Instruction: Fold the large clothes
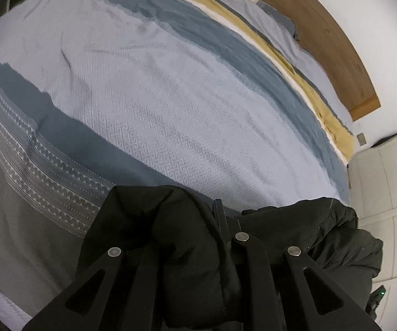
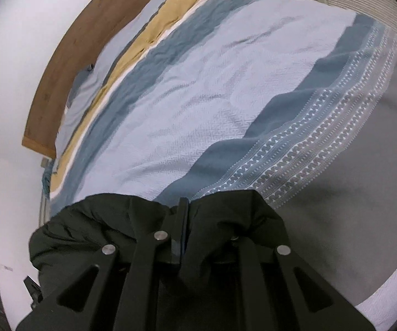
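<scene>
- Over the near edge of the bed [image 2: 226, 88], with its striped blue, grey and yellow cover spread flat, both grippers hold a bulky black jacket [image 1: 171, 234] up off the fabric below; the wooden headboard [image 2: 68, 63] is well apart at the far end.
- The jacket is the task's garment. It is bunched, thick and padded, and it hangs between the two grippers, with loose folds spilling to the outer side in each wrist view. How much trails below cannot be seen.
- Biggest risk, as I judge it: the padded cloth is slippery and heavy, so a pinch on a thick wad may creep out of one grip and drop that side in a heap.
- Next risk: laying it down while bunched would trap a sleeve or a fold underneath and spoil the fold. Uneven height between the hands would twist it.
- A smaller risk: a trailing part may snag the bed's edge or drag the cover into wrinkles.
- Left gripper [image 1: 220, 220]: jaws nearly together, clenched on a fold of the jacket that bulges around one finger.
- Right gripper [image 2: 183, 220]: jaws likewise pressed close, clamping jacket cloth that wraps over both sides of the tips.
</scene>
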`<state>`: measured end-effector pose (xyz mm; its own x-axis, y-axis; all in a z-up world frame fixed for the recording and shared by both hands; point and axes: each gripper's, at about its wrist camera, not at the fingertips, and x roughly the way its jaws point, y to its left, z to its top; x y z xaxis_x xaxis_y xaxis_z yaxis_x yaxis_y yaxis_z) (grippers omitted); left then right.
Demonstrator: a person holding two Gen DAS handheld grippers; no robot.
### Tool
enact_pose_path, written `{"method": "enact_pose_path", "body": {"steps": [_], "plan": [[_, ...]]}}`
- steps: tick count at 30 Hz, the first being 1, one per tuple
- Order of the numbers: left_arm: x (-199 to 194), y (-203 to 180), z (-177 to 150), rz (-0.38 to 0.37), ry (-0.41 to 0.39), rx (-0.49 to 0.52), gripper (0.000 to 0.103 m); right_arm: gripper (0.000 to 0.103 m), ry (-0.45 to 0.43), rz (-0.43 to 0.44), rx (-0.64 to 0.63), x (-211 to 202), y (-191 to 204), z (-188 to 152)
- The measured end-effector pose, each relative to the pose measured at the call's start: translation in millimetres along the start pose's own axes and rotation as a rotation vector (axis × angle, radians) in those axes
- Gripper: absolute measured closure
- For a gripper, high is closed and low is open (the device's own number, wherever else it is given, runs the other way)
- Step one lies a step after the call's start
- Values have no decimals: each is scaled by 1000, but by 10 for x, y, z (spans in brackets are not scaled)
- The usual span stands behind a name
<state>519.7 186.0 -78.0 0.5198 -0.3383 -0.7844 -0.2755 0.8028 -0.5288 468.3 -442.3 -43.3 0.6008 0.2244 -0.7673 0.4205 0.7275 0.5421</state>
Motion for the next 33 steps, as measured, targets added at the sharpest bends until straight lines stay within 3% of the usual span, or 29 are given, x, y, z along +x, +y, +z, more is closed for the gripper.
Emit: {"method": "enact_pose_path", "body": {"steps": [4, 9, 13, 18, 20, 21, 26, 33], "plan": [[-89, 55, 15, -49, 8, -17, 84, 92, 15, -9, -21, -20, 33, 21], [-295, 102, 73, -116, -9, -73, 54, 83, 4, 35, 5, -136, 16, 32], [-491, 18, 155, -121, -36, -53, 43, 58, -16, 73, 4, -290, 95, 64], [-845, -23, 218, -144, -106, -54, 24, 50, -49, 106, 22, -515, 182, 124], [-990, -53, 228, -142, -136, -42, 18, 34, -83, 119, 26, -633, 204, 143], [-1055, -68, 226, -147, -144, -36, 16, 32, -104, 129, 32, -701, 211, 159], [-1311, -180, 151, -226, -154, 15, 9, 31, -143, 122, -10, -981, 329, 175], [-1480, -316, -84, -378, -135, 41, 3, 31, -126, 119, -188, -1229, 704, -169]]}}
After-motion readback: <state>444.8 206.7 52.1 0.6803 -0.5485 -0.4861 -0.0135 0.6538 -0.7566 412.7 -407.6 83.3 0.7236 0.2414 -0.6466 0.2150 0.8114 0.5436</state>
